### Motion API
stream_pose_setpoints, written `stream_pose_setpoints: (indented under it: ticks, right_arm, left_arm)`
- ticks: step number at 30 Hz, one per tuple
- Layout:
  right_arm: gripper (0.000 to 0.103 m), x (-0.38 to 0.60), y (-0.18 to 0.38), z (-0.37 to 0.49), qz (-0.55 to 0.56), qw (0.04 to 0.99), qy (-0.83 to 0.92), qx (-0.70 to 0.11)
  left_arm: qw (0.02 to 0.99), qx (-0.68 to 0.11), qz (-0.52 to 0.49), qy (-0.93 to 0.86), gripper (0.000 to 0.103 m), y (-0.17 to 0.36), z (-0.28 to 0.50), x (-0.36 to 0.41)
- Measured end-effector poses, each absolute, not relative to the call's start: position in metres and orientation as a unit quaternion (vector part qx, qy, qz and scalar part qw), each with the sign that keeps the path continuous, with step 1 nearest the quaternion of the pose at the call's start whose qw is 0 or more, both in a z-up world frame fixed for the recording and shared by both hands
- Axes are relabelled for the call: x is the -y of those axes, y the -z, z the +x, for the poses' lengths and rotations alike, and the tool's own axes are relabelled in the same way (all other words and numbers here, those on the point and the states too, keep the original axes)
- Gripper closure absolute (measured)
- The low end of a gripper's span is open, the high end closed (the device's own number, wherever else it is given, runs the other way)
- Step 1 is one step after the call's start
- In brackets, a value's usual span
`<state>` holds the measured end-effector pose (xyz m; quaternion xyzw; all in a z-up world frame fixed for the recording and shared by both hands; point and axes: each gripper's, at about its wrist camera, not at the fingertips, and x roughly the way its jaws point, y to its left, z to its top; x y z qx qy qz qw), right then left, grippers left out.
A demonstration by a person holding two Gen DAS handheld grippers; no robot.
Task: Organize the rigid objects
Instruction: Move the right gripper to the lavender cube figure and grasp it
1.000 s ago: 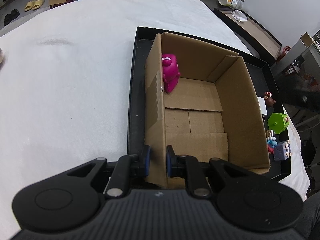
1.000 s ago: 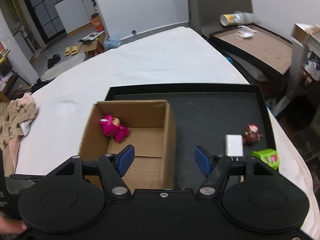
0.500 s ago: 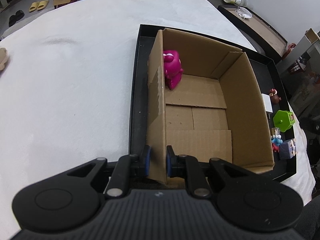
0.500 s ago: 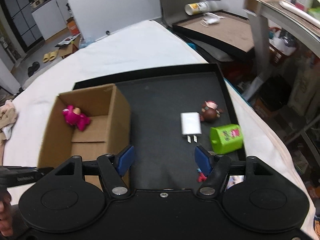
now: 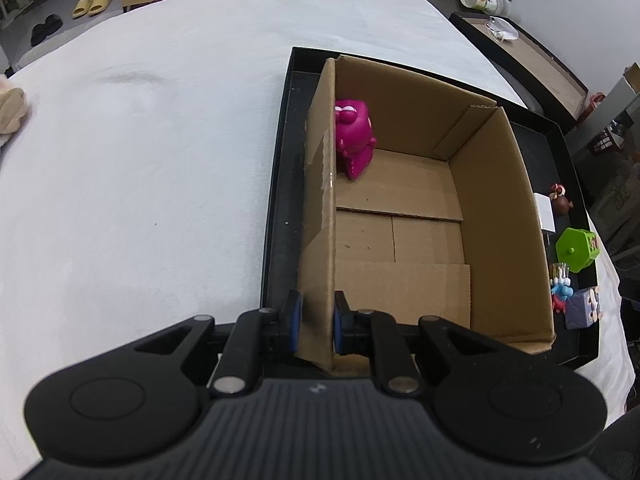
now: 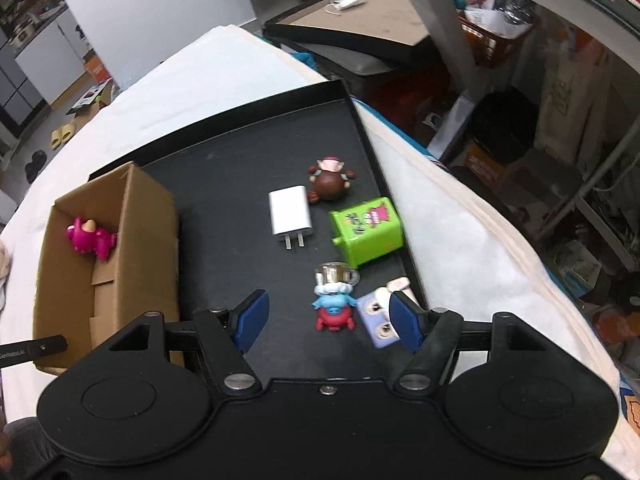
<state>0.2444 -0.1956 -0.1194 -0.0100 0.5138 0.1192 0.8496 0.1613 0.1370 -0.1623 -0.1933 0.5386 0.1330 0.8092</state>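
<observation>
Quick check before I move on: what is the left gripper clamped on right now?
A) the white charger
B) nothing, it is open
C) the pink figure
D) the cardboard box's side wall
D: in the left wrist view the left gripper has its blue pads closed on either side of the cardboard box wall, while the pink figure lies loose inside.

Matt brown corrugated cardboard forms the box (image 5: 500, 216), holding a glossy magenta plastic toy (image 5: 354, 138). The tray (image 6: 248, 152) is matt black. A smooth white plastic charger (image 6: 290, 216) carries metal prongs; the green cube (image 6: 366, 230) looks glossy plastic. White cloth (image 5: 140, 160) covers the surface.
</observation>
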Motion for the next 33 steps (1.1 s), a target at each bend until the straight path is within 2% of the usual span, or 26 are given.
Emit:
stream_pose_setpoints:
  ticks: [20, 33]
  right_arm:
    - [0.035, 0.249, 0.168, 0.269, 0.131, 0.816, -0.049, -0.561]
    - [0.036, 0.247, 0.193, 0.281, 0.164, 0.806, -0.044, -0.567]
  left_arm:
    - [0.804, -0.544, -0.191, -0.149, 0.088, 0.163, 0.165, -0.134]
    - [0.801, -0.554, -0.174, -0.145, 0.088, 0.168, 0.167, -0.131]
